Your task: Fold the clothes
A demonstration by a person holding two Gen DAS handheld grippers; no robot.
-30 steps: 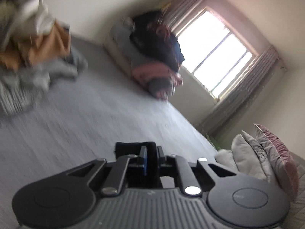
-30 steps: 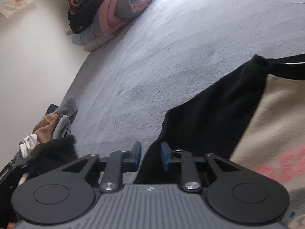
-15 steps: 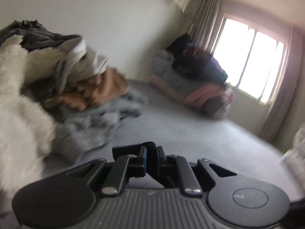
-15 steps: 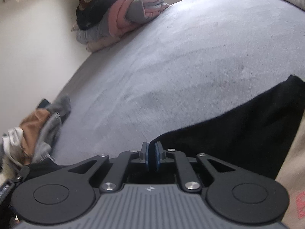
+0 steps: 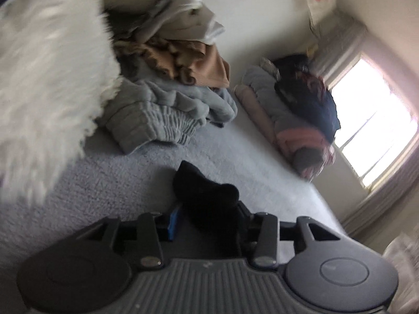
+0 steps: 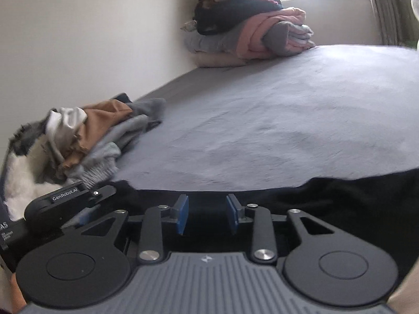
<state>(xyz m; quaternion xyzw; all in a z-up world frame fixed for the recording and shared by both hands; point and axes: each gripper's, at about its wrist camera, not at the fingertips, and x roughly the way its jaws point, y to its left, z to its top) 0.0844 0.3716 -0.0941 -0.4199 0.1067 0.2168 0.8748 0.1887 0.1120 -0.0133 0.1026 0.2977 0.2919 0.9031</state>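
**Left wrist view: both grippers letting go of a black garment on the bed**

Left wrist view: the left hand-held gripper [image 5: 207, 222] is low over a grey bed [image 5: 262, 172]. Its jaws are opening, with a bunched fold of a black garment [image 5: 207, 196] between them, lying loose and not visibly pinched. Just beyond sits an untidy heap of clothes [image 5: 167, 99], grey, tan and beige, with a white fluffy item [image 5: 47, 83] filling the left of the picture. At the far corner by the window is a neater stack of folded clothes [image 5: 301, 120].

Right wrist view: the right hand-held gripper [image 6: 207, 214] is also opening, its blue pads standing apart above the black garment [image 6: 327, 201], which lies flat along the near edge of the bed [image 6: 288, 110]. Nothing is pressed between the pads. The left hand-held gripper [image 6: 78, 201] shows at the lower left, beside the unfolded heap [image 6: 97, 136]. The folded stack [image 6: 248, 31] rests at the far side.

Judging from this, several pieces are already folded and stacked. The black garment seems just laid out or mid-fold, and the whole heap is left to do.
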